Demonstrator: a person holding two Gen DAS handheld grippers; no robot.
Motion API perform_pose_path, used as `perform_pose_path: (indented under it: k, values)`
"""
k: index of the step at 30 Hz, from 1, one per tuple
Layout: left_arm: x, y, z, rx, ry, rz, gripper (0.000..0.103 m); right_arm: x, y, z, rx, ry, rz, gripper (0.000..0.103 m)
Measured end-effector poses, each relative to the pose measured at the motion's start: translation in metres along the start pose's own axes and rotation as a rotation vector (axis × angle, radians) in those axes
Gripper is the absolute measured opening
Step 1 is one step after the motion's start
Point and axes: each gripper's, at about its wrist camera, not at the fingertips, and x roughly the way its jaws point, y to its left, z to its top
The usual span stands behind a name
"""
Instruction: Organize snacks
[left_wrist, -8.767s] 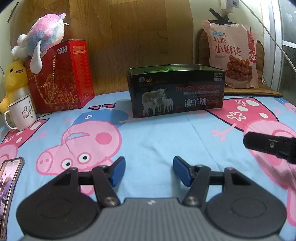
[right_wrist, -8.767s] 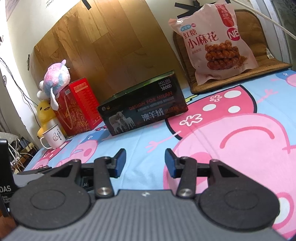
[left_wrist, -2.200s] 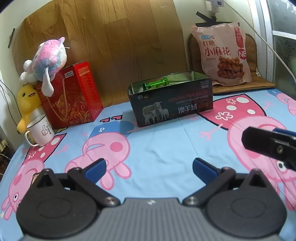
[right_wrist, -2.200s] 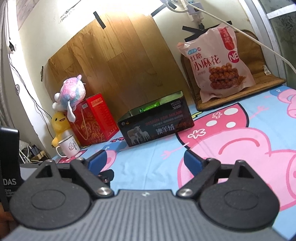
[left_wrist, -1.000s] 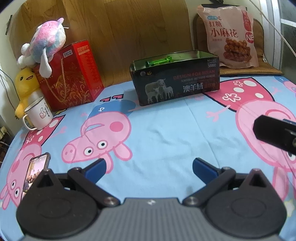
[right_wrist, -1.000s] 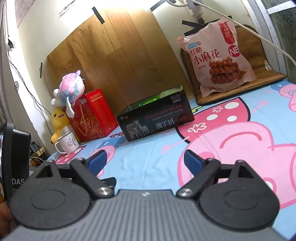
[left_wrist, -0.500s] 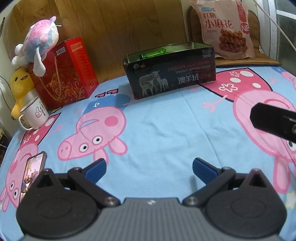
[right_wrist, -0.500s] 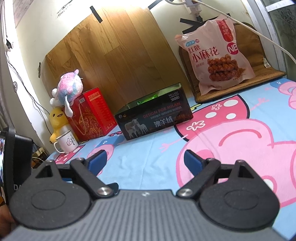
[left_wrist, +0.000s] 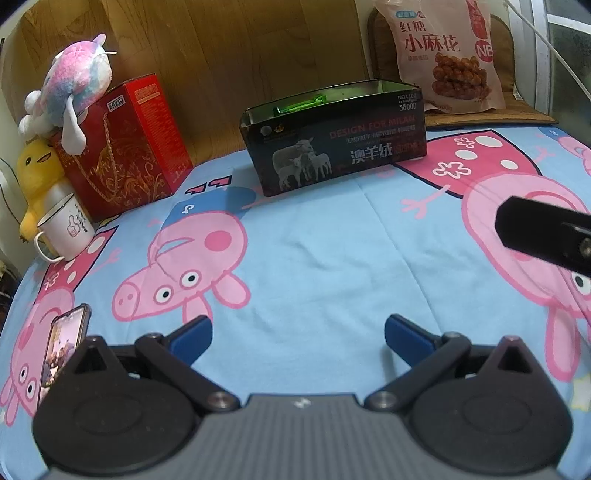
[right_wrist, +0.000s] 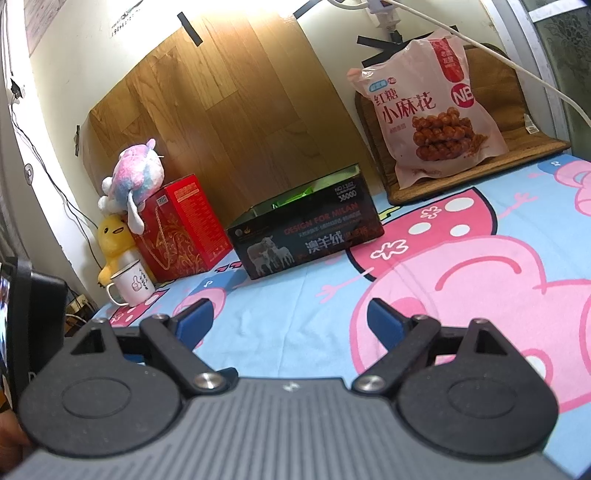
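Observation:
A pink snack bag leans against a brown cushion at the back right; it also shows in the right wrist view. A dark open tin box with sheep printed on it stands mid-back, green items inside; the right wrist view shows the box too. My left gripper is open and empty, low over the blue cartoon-pig sheet. My right gripper is open and empty, also low over the sheet. Part of the right gripper shows at the right edge of the left wrist view.
A red gift box with a plush toy on top stands at the back left, beside a yellow duck plush and a white mug. A phone lies at the left front. A wooden board backs the bed.
Both grippers opened wider since the earliest frames. The left gripper has moved a little closer to the tin box and tilted down over the last second. The right has barely moved.

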Motion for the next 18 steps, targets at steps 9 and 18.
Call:
perform_pose_path:
  k: [9,18]
  values:
    - [-0.0005,-0.0018,0.0010,0.006,0.000,-0.005,0.103,-0.0006,-0.0005,0.0005,0.000,-0.004,0.000,0.092]
    - [-0.0012,-0.0041,0.0016,0.014,-0.001,-0.007,0.103,-0.0009,-0.0011,0.0013,0.002,-0.004,0.000,0.092]
